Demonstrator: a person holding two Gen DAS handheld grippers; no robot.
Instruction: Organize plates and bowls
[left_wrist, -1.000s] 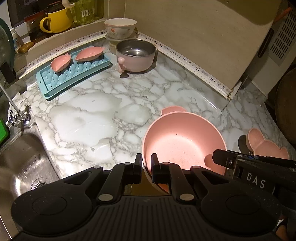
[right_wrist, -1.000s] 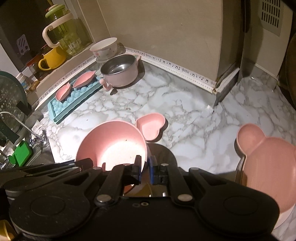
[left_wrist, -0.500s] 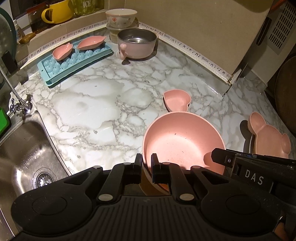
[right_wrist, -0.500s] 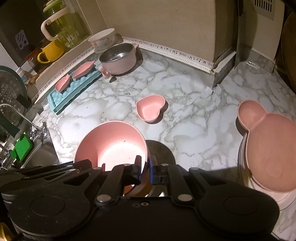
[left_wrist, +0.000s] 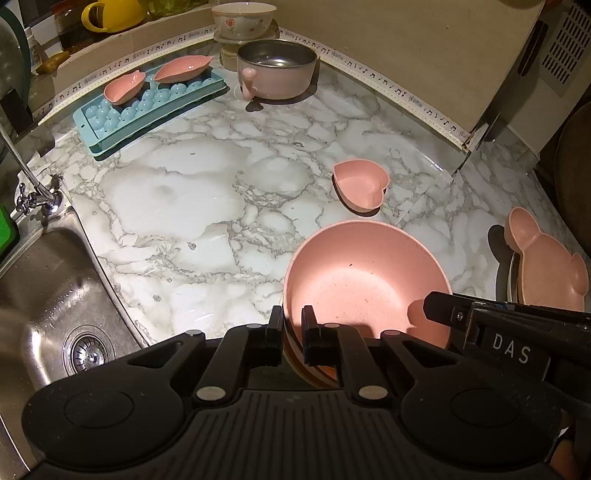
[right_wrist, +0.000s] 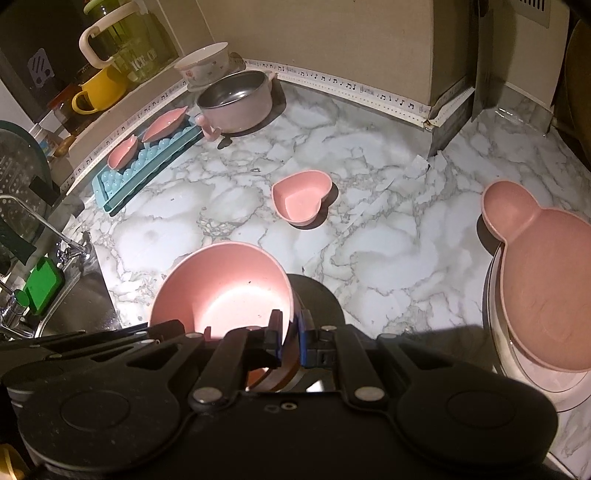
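A big pink bowl (left_wrist: 364, 275) is held above the marble counter by both grippers. My left gripper (left_wrist: 293, 326) is shut on its near rim. My right gripper (right_wrist: 289, 334) is shut on the rim of the same pink bowl (right_wrist: 221, 284) from the other side. More bowls seem nested under it. A pink heart-shaped dish (left_wrist: 361, 183) lies on the counter beyond it; it also shows in the right wrist view (right_wrist: 301, 195). A pink bear-shaped plate (right_wrist: 546, 273) sits on a stack of plates at the right.
A steel-lined pink pot (left_wrist: 277, 68) and a flowered bowl (left_wrist: 243, 18) stand at the back. A blue ice tray (left_wrist: 151, 107) carries two small pink dishes. A steel sink (left_wrist: 48, 295) with a tap is at the left. A yellow mug (right_wrist: 98, 90) stands on the ledge.
Both grippers have pulled back and up with the pink bowl. The heart-shaped dish, once hidden behind the bowl, now lies in full view on the counter.
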